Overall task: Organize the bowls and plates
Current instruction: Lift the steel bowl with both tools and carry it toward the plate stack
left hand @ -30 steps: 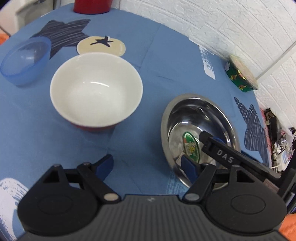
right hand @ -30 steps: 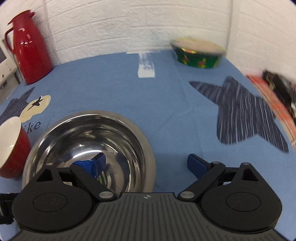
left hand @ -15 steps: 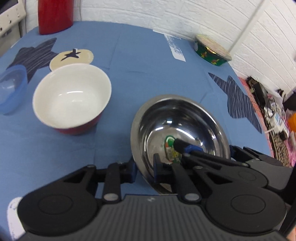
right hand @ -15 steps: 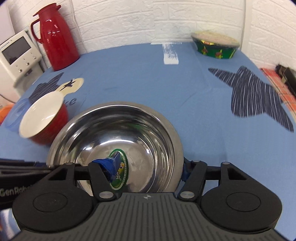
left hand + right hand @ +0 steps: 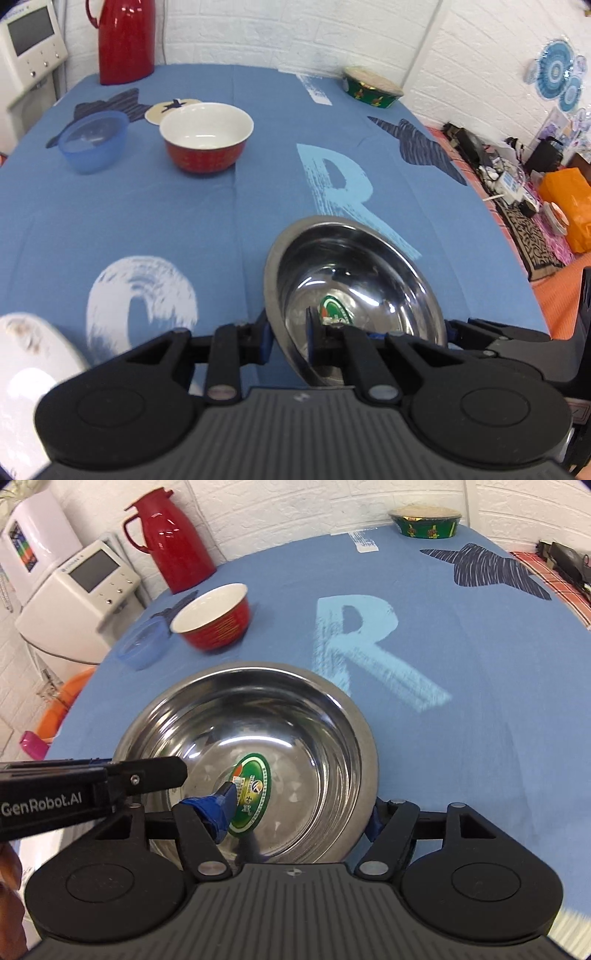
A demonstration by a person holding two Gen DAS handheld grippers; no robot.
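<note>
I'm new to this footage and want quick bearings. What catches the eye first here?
The steel bowl, nearest the cameras, with a green sticker inside; the left gripper and right gripper each clamp its rim. Beyond it on the blue cloth sit a red bowl and a blue bowl.

**Colours and patterns in view**

Tablecloth (image 5: pixel 229 206): mid blue, printed with a pale blue "R" (image 5: pixel 343 184), a white brushed "O" (image 5: pixel 140 299), dark navy striped stars (image 5: pixel 424 147) and a cream disc (image 5: pixel 166 109) bearing a small dark star.

Steel bowl (image 5: pixel 258 746): mirror silver, with a green, white and red round sticker (image 5: pixel 253 794) inside.

Ceramic bowl (image 5: pixel 205 138): red outside with faint gold print, white inside.

Plastic bowl (image 5: pixel 92 142): translucent blue.

Flask (image 5: pixel 125 37): glossy red.

Lidded tub (image 5: pixel 371 88): dark green with gold motifs.

Gripper pads (image 5: pixel 212 812): blue on black bodies.
</note>
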